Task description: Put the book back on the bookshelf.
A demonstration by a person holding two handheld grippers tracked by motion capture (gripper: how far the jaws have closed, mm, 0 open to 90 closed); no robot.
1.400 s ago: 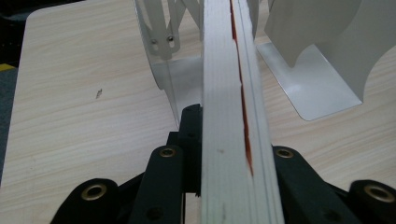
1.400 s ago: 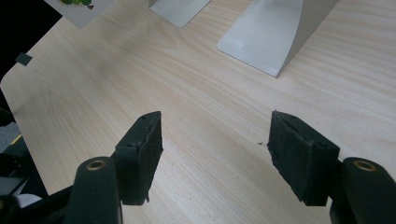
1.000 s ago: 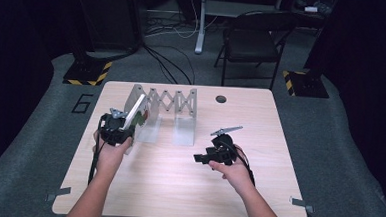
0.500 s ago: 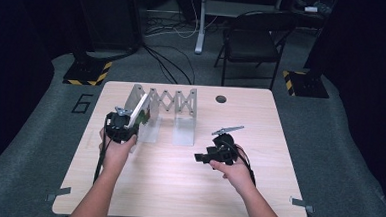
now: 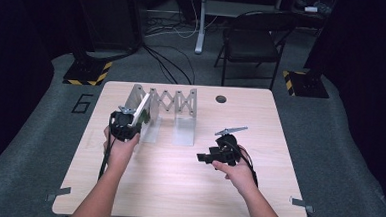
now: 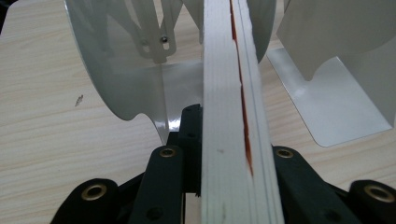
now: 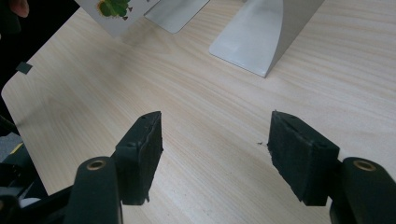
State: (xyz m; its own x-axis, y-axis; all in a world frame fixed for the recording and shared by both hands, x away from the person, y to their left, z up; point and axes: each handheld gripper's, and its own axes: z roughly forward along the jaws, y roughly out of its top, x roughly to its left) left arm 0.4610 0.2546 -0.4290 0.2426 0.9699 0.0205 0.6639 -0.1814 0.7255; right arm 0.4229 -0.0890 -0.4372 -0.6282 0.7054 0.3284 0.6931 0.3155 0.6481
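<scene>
my left claw (image 5: pixel 130 121) is clamped on a thin white book (image 6: pixel 236 116), edge-on between the jaws – a red line runs along its edge. i hold the book tilted at the left end of the metal accordion book rack (image 5: pixel 168 103), which stands at the far side of the counter (image 5: pixel 177 188); the book's top leans toward the rack's first divider (image 6: pixel 116 70). my right claw (image 7: pixel 215 154) hovers just above the bare wood, well apart from the rack – jaws spread, nothing between them.
</scene>
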